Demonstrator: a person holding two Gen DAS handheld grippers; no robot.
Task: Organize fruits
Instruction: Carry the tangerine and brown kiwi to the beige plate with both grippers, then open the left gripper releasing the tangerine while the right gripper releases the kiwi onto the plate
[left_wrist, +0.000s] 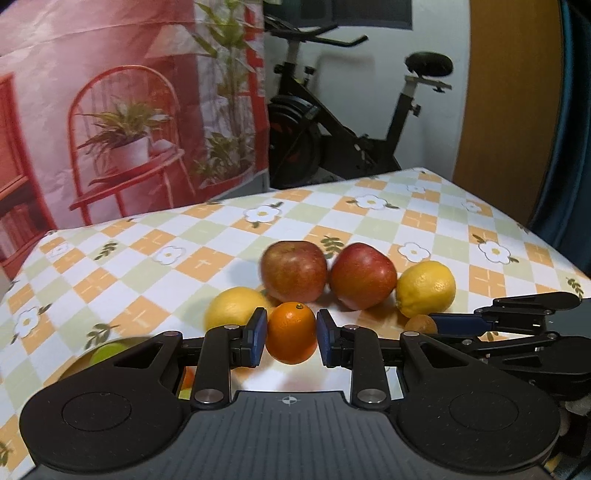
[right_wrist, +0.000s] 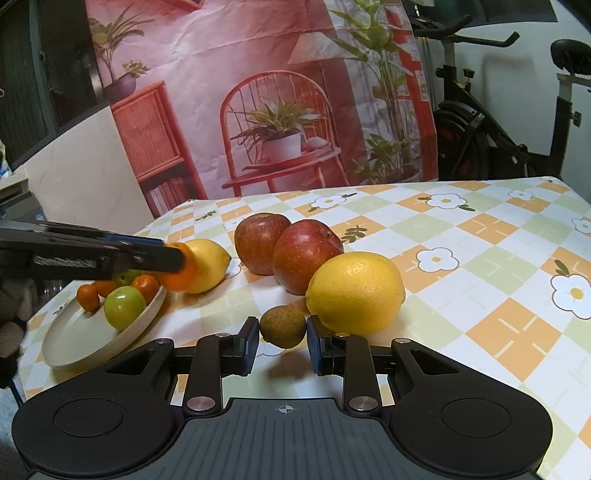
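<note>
On the table, two apples stand side by side, touching, between two lemons. A kiwi lies just before the right lemon. Left of the group, a plate holds small fruits.

A room in a home: an exercise bike stands against the white wall behind a table spread with a flower-checked cloth, beside a hanging printed backdrop picturing a red chair and potted plants.
</note>
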